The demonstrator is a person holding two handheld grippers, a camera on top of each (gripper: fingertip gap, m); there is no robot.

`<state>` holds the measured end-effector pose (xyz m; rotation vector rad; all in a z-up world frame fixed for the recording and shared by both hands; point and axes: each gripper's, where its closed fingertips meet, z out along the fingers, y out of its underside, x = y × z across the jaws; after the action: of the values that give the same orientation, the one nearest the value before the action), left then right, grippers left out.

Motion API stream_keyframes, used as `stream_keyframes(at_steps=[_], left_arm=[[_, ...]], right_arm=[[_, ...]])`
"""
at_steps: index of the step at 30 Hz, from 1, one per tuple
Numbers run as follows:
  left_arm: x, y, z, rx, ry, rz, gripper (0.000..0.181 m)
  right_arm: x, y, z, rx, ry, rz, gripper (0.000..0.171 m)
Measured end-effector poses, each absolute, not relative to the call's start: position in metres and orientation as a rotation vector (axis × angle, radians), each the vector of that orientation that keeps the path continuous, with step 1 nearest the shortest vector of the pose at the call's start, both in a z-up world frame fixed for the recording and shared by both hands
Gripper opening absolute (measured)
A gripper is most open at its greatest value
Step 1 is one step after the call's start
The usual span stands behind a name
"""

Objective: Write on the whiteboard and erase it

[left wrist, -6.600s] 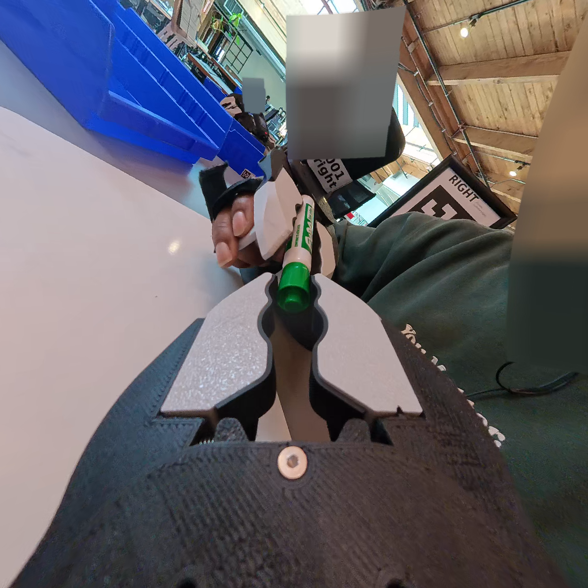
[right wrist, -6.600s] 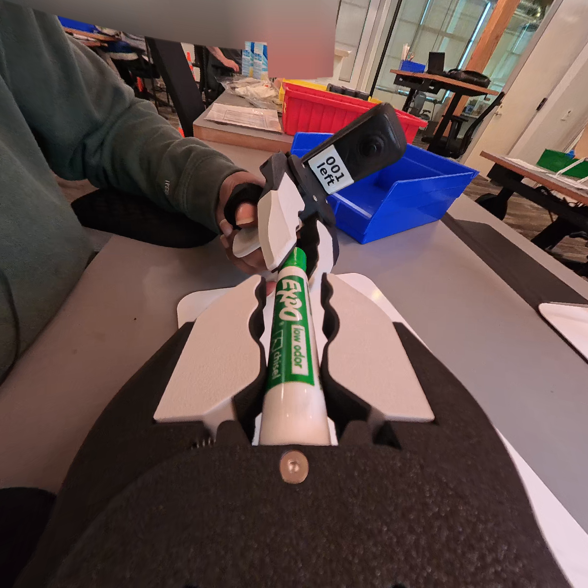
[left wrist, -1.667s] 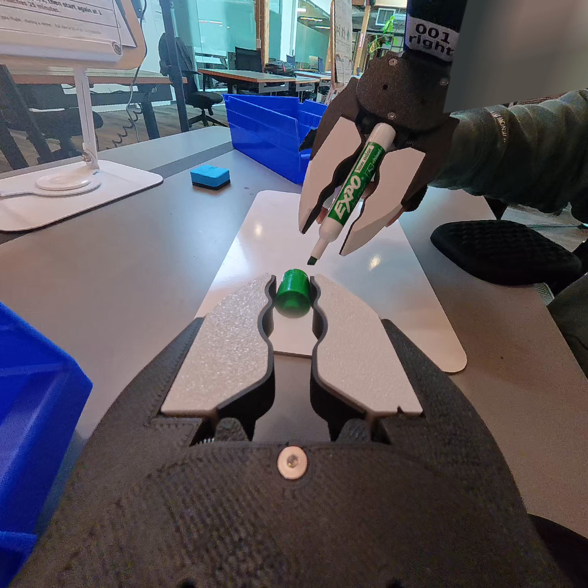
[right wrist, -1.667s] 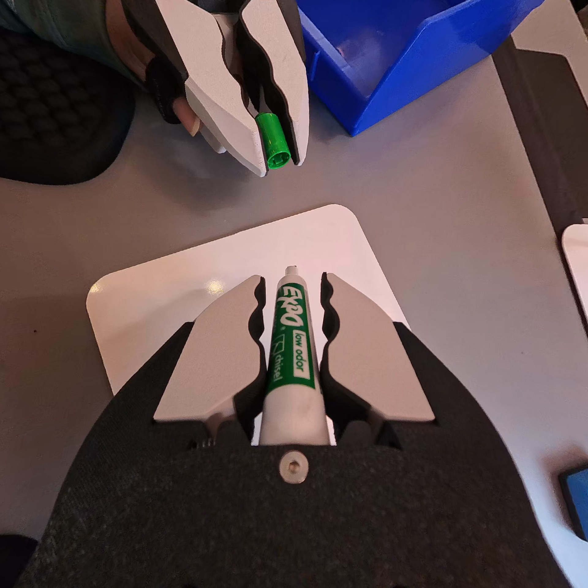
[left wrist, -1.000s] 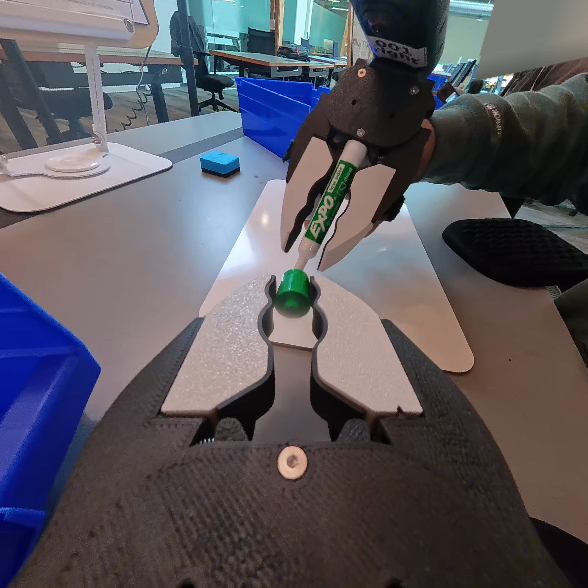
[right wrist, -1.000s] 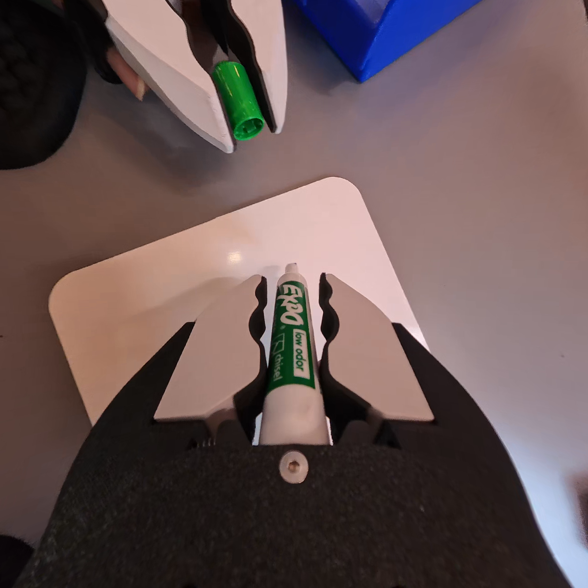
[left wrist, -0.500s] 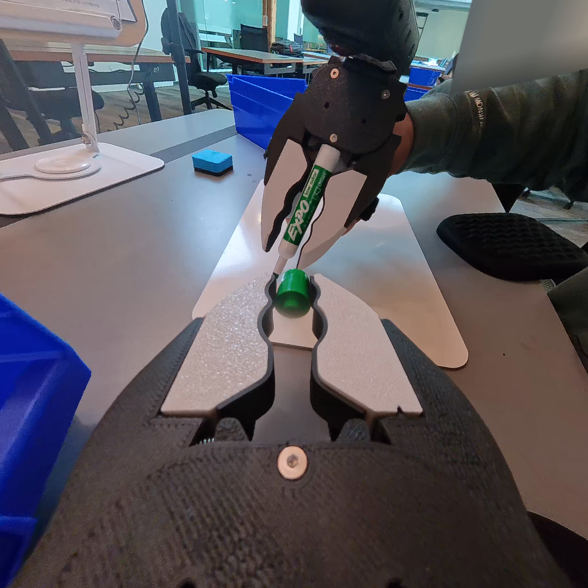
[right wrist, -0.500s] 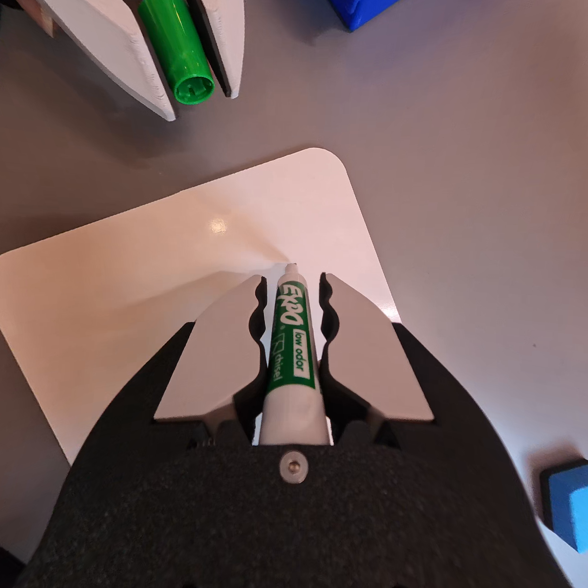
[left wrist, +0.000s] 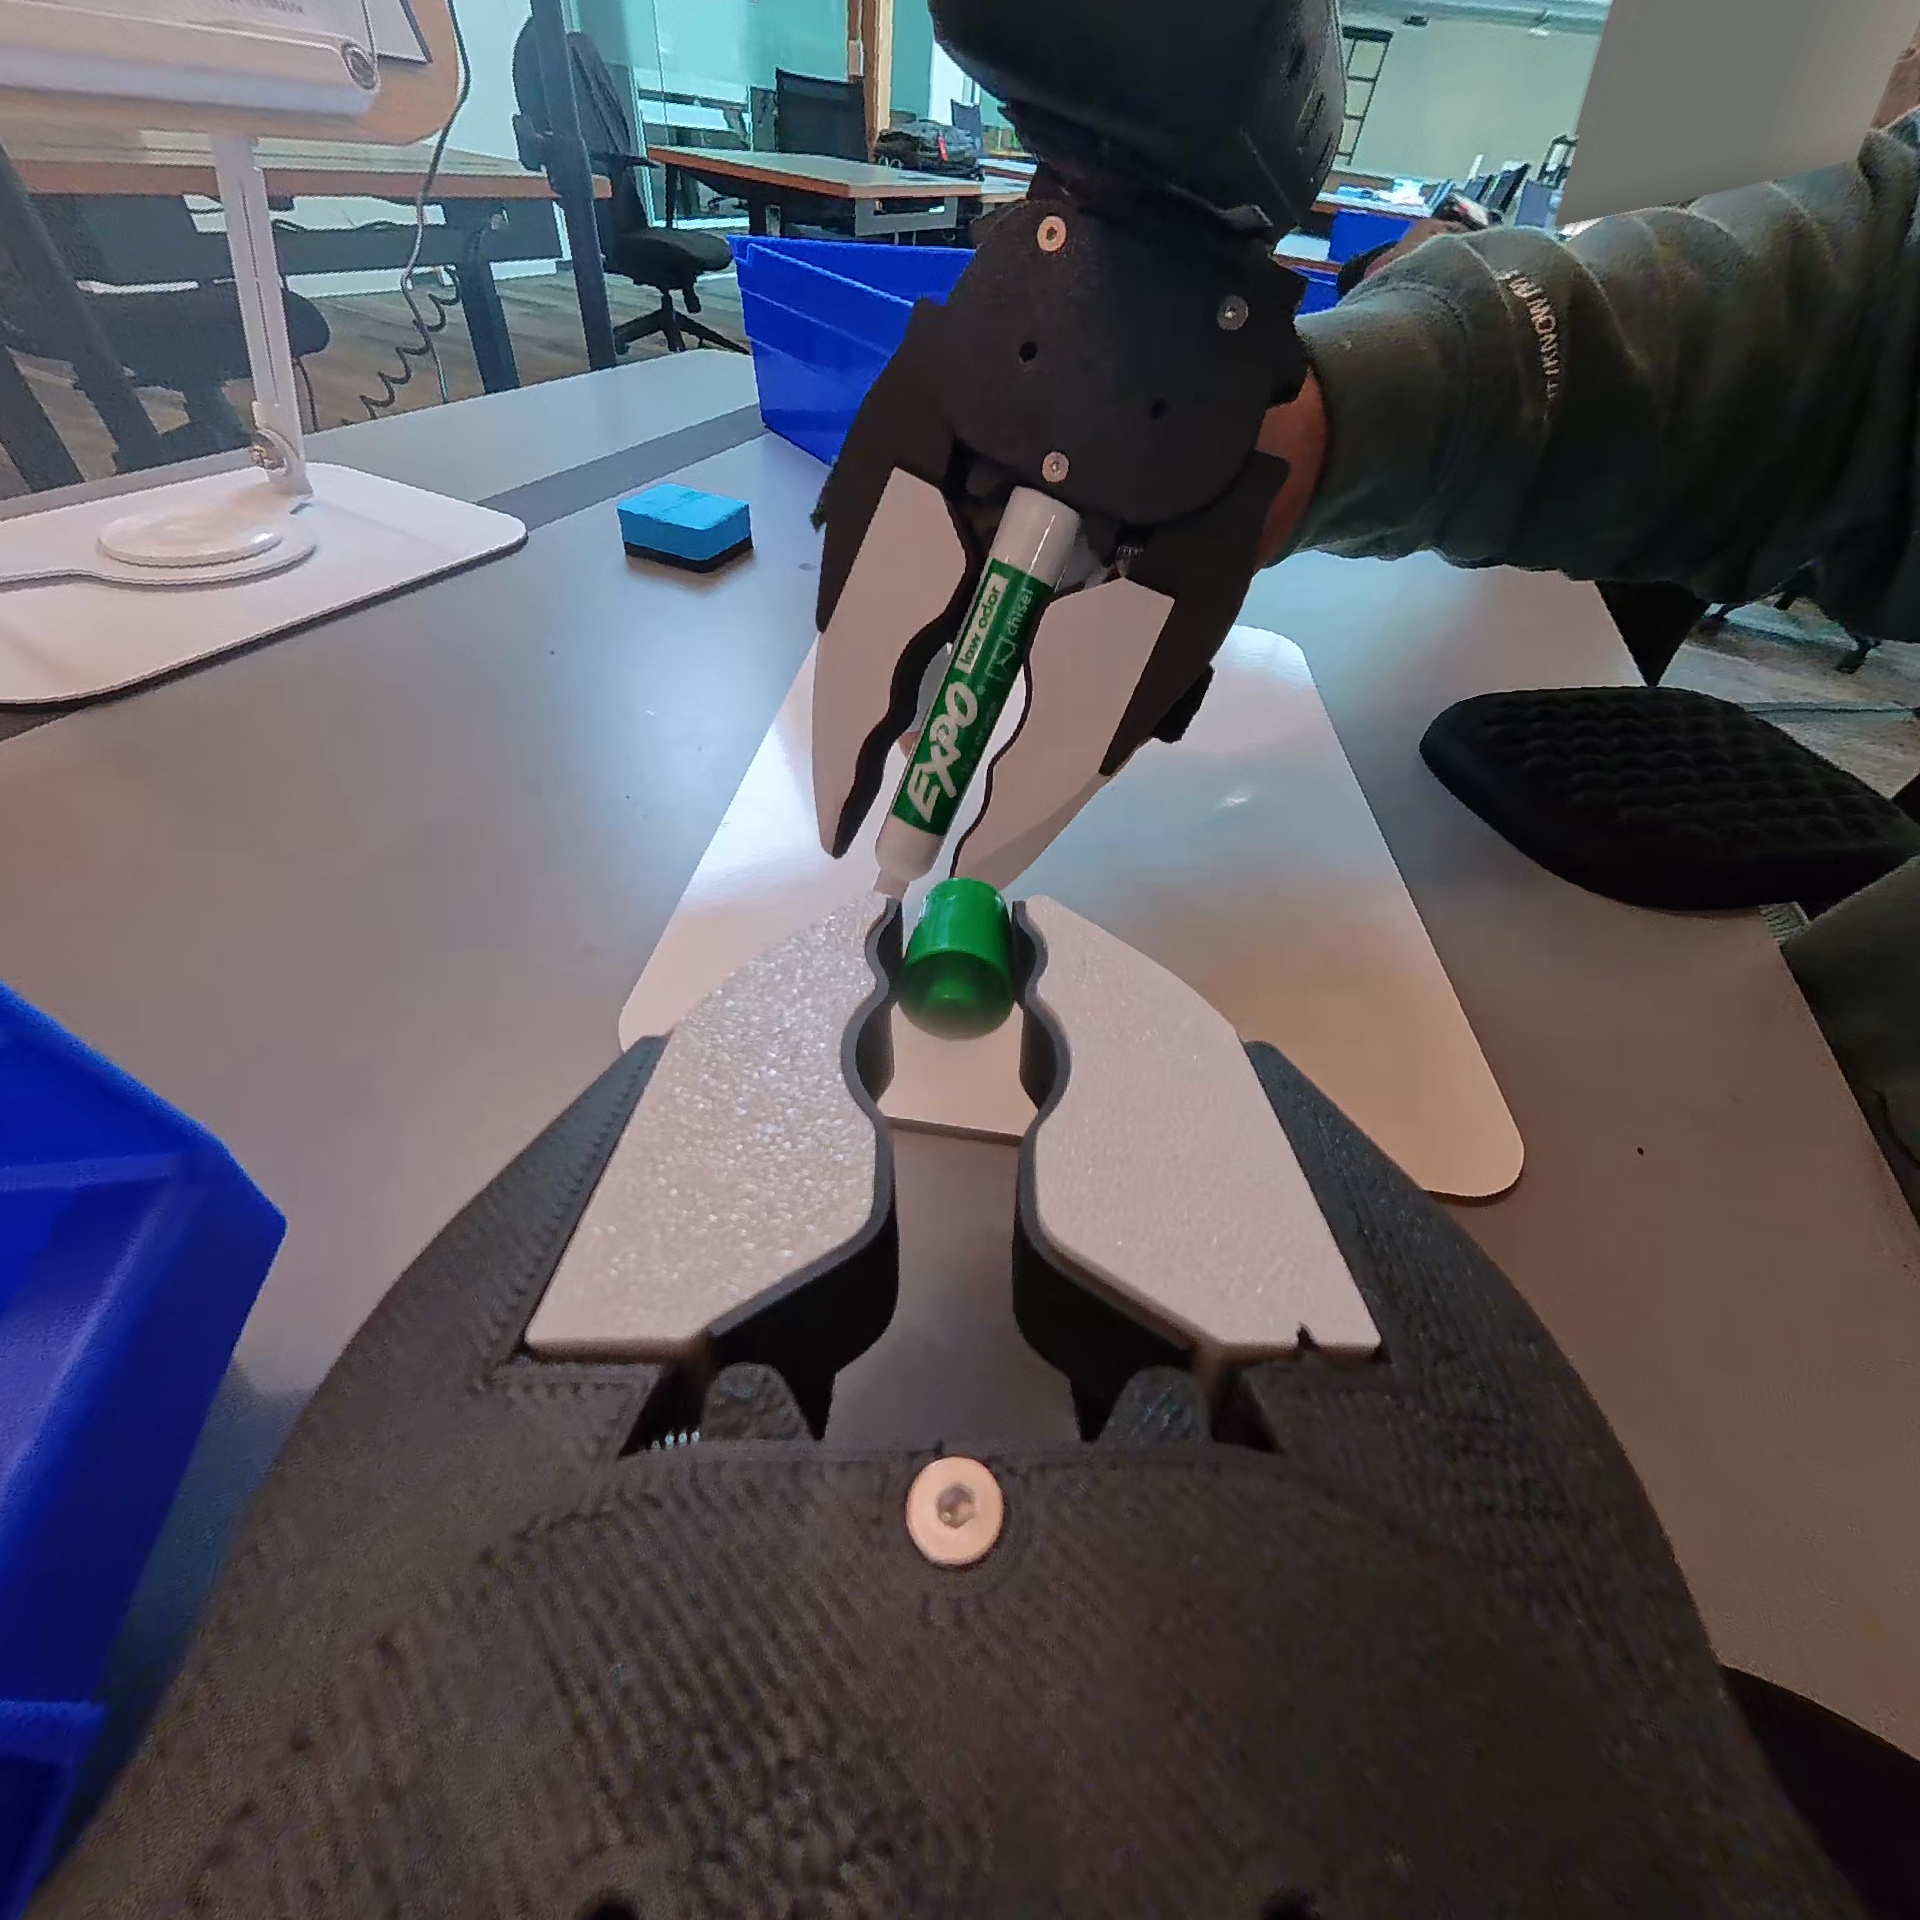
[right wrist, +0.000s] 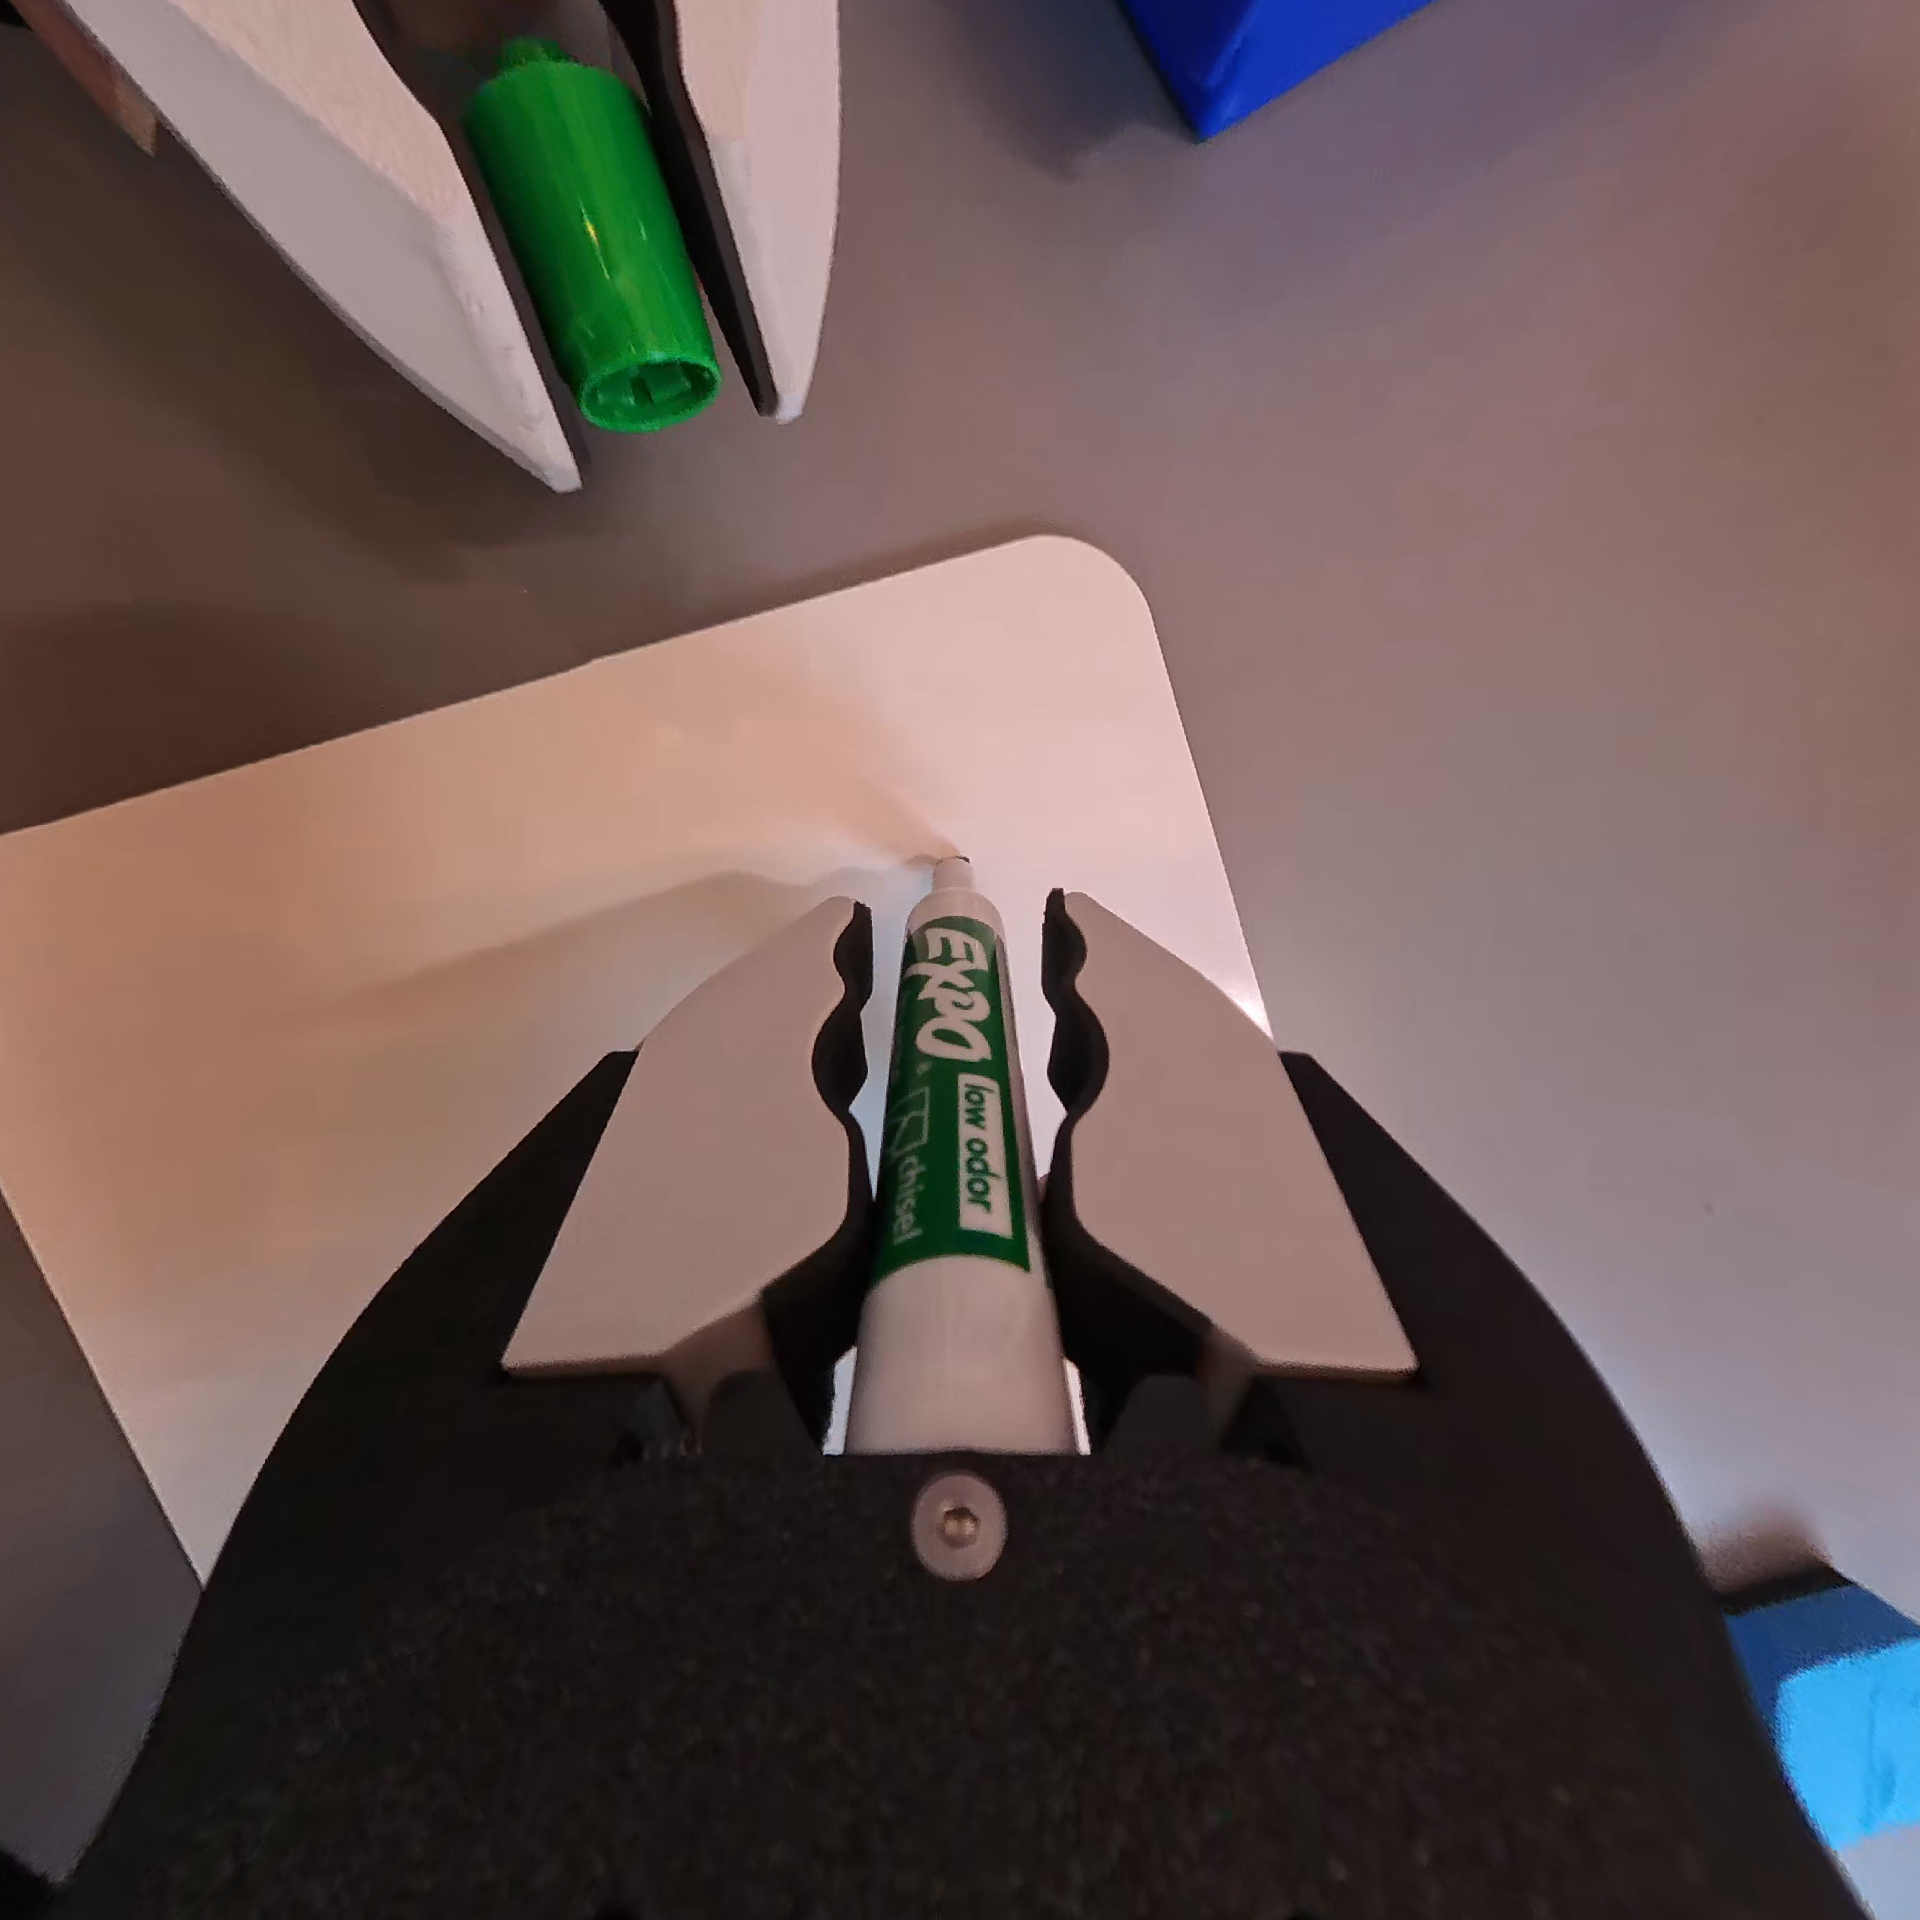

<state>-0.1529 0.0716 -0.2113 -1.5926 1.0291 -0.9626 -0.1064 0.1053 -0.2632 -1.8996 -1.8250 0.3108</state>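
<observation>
A: Status?

B: Marker (right wrist: 951, 1122) is uncapped and pinched in the right gripper (right wrist: 951, 914), nib at the whiteboard (right wrist: 520, 883) near its corner. Looks like touchdown, but contact isn't certain. No ink visible on the board, so I'd say writing is just starting.

A: Left side?

B: Left gripper (left wrist: 951, 914) is clamped on the green cap (left wrist: 954, 971), held off beside the board edge, above the table (left wrist: 364, 883).

A: What's left?

B: Basically everything: write, then get the eraser (left wrist: 686, 525), wipe. Recapping probably too. One gripper has to drop what it holds to take the eraser.

A: Where's the eraser?

B: Blue block on the table, off the board. Left view shows it whole, well clear of the board, in front of a white stand base (left wrist: 208, 561). Right view only catches a blue corner of it at the frame edge, blurred.

A: Anything else view-specific?

B: Right view looks down the barrel, so it shows the nib spot and the board's corner; in the left view the nib is hidden behind the cap and finger. The left view shows the marker's tilt, most of the board, a blue bin (left wrist: 821, 312), the sleeve (left wrist: 1610, 395).
</observation>
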Motion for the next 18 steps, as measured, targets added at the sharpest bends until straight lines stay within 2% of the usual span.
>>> stream_keyframes(at_steps=[9, 18], left_arm=[[-0.154, 0.073, -0.211, -1.59, 1.024, -0.963, 0.02], [-0.153, 0.073, -0.211, -1.591, 1.027, -0.963, 0.02]], right_arm=[[-0.125, 0.081, -0.264, -1.822, -1.937, 0.34, 0.032], [-0.087, 0.071, -0.263, -1.888, -1.942, 0.263, 0.032]])
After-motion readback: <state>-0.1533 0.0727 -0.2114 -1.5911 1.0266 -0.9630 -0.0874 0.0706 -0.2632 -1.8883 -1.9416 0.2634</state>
